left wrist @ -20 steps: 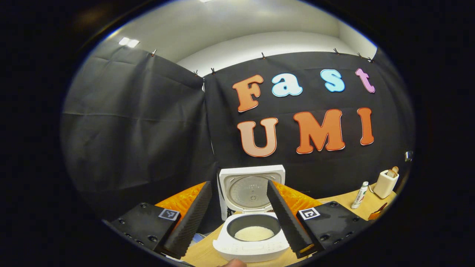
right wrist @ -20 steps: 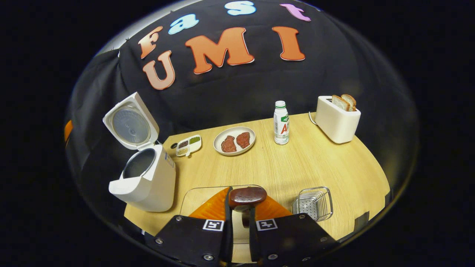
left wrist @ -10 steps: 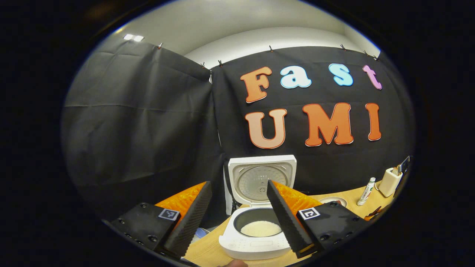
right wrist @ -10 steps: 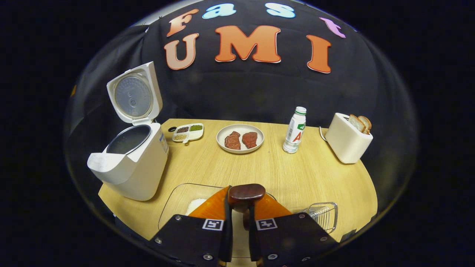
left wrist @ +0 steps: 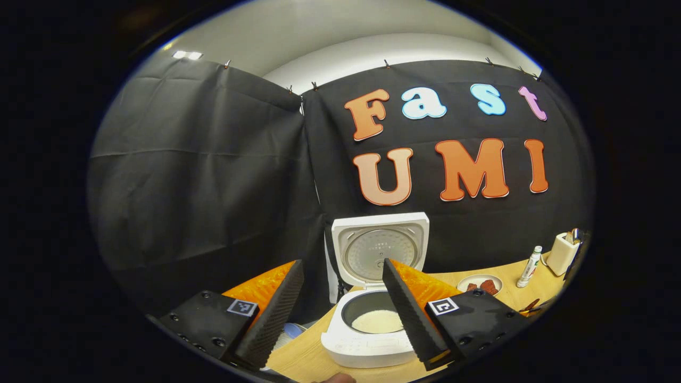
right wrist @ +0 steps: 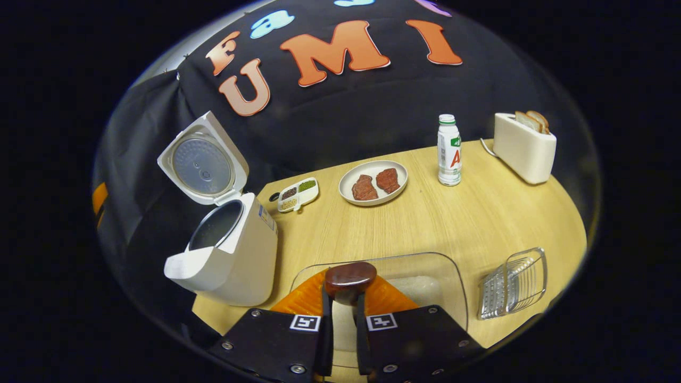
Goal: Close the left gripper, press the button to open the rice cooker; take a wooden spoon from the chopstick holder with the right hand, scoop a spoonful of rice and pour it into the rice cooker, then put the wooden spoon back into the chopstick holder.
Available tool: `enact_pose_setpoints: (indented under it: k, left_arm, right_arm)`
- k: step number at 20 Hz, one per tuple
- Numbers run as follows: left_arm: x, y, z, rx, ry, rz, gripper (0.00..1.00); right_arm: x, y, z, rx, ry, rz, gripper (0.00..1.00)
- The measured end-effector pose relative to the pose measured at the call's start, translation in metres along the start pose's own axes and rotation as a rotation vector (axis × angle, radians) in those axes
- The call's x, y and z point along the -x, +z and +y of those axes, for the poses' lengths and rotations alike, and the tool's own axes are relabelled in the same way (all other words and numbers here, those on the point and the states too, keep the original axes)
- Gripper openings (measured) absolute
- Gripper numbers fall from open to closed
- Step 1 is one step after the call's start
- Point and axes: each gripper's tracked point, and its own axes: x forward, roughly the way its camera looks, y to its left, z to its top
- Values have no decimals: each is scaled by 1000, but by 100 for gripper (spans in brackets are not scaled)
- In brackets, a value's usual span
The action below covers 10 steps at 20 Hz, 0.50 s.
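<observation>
Wooden spoon (right wrist: 350,277) points forward from right gripper (right wrist: 340,303).

Left gripper (left wrist: 340,314) raised, aimed level and forward; jaws spread wide, nothing between them. Fingers (left wrist: 271,314) angled outward in a V. Fingertip of the holding hand (left wrist: 334,378) peeking in at the bottom edge of the left gripper view. Right gripper (right wrist: 340,319) pitched downward, rolled slightly; jaws nearly together, clamped on the spoon (right wrist: 350,278) shaft from both sides, spoon head sticking up just past the fingertips. Right gripper seen far off in the left gripper view at the right edge, too small to read. Left gripper visible in the right gripper view as a sliver at the far left edge (right wrist: 97,198).
</observation>
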Motion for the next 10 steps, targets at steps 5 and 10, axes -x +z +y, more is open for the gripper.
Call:
enact_pose_setpoints:
  k: [5,10]
  left_arm:
    - [5,-8,13,-2,31,22,100]
    - [4,-6,12,-8,34,21,97]
  right_arm:
    - [-5,0,1,-178,58,44,17]
    - [-4,-2,-10,-397,122,77,18]
